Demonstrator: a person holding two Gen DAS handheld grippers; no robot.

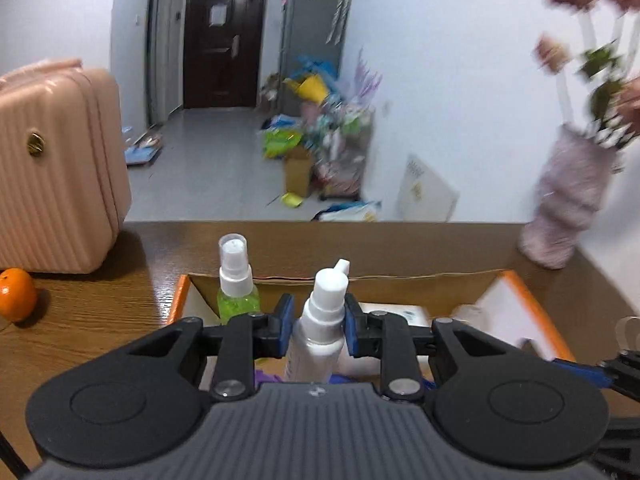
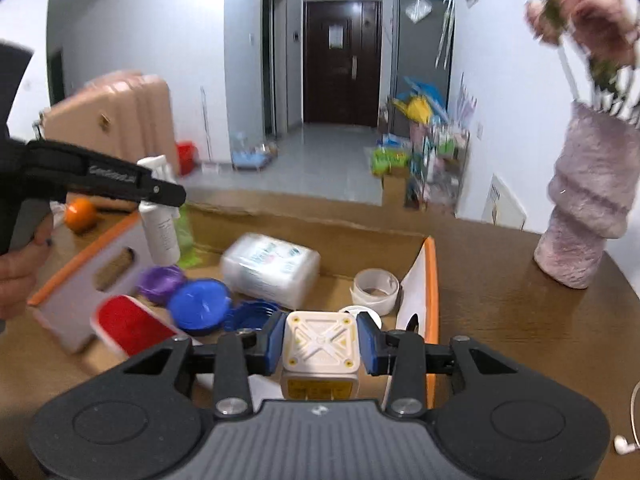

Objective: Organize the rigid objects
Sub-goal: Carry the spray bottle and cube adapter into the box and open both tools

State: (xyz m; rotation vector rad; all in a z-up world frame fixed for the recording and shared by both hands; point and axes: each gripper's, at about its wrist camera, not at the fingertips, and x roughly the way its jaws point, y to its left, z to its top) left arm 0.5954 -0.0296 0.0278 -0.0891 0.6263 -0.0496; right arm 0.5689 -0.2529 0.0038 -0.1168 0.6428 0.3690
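— So, what has the left gripper [image 1: 319, 330] got hold of?

— Its blue pads are clamped tight on a white spray bottle [image 1: 320, 328], which stands upright between them, nozzle up. From the right wrist view the same bottle hangs over the left end of the cardboard box [image 2: 431, 300], gripped from above by that gripper, with a hand [image 2: 18, 268] on its handle.

— And the right gripper [image 2: 319, 343]?

— It is shut on a white cube-shaped plug adapter [image 2: 318, 346], pads pressing both sides, held above the box near the orange-edged right wall.

— What lies in the box?

— A red-lidded container [image 2: 128, 322], a purple lid [image 2: 162, 282], a blue lid [image 2: 200, 306], a clear plastic pack [image 2: 272, 270] and a roll of white tape [image 2: 376, 285]. A green spray bottle [image 1: 237, 280] stands at the box's far left corner.

— Around the box?

— An orange [image 1: 16, 294] and a pink suitcase [image 1: 60, 168] sit on the wooden table [image 1: 80, 320] to the left; a pale vase [image 2: 588, 208] with flowers stands on the right
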